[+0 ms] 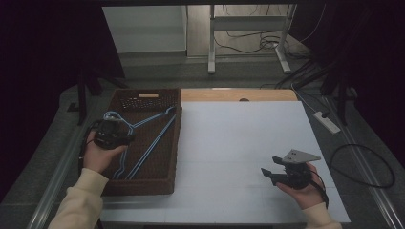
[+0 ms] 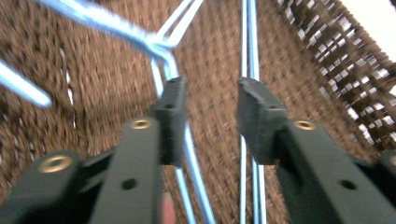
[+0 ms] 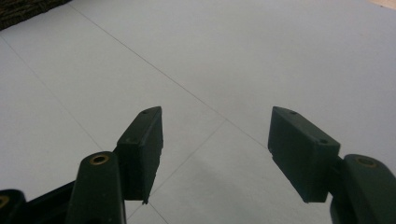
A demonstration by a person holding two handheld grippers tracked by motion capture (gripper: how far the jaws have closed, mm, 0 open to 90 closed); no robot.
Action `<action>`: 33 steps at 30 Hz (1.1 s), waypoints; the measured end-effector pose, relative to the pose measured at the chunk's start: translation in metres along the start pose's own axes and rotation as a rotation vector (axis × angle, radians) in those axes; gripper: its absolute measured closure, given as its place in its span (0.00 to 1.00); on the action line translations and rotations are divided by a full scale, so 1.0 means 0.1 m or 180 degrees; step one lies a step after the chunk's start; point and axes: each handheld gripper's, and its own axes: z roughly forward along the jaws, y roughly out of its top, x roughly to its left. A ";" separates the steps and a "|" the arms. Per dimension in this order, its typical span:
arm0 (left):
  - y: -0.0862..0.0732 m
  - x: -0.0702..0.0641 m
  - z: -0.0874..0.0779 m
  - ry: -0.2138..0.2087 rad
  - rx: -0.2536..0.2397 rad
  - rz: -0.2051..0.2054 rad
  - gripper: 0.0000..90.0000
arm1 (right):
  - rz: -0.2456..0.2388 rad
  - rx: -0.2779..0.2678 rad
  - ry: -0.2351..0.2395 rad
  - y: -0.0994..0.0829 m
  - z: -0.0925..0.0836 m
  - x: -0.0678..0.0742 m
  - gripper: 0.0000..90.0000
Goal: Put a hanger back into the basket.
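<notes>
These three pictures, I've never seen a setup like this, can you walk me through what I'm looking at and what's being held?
A person sits at a table covered with a pale sheet and holds a tool in each hand. Each tool is a hand-held gripper with two black jaws.

The high view looks down from above. The other two come from cameras riding on the tools, looking along their jaws.

On the left stands a brown woven basket with blue wire hangers lying in it. The left hand-held gripper hovers over the hangers with jaws apart; no wire is pinched between them.

The right hand-held gripper is open over the bare sheet, holding nothing.
</notes>
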 end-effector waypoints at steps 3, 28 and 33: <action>0.00 -0.08 -0.11 -0.0143 -0.0255 0.0095 0.54 | 0.0003 -0.0002 0.0000 0.00 0.00 0.00 0.40; -0.38 -0.72 -0.57 -0.0839 -0.1093 0.0412 0.40 | 0.0020 -0.0016 -0.0014 -0.01 -0.02 -0.02 0.39; -0.54 -0.81 -0.59 -0.0866 -0.1128 0.0438 0.40 | 0.0055 -0.0036 -0.0017 -0.02 -0.04 -0.05 0.39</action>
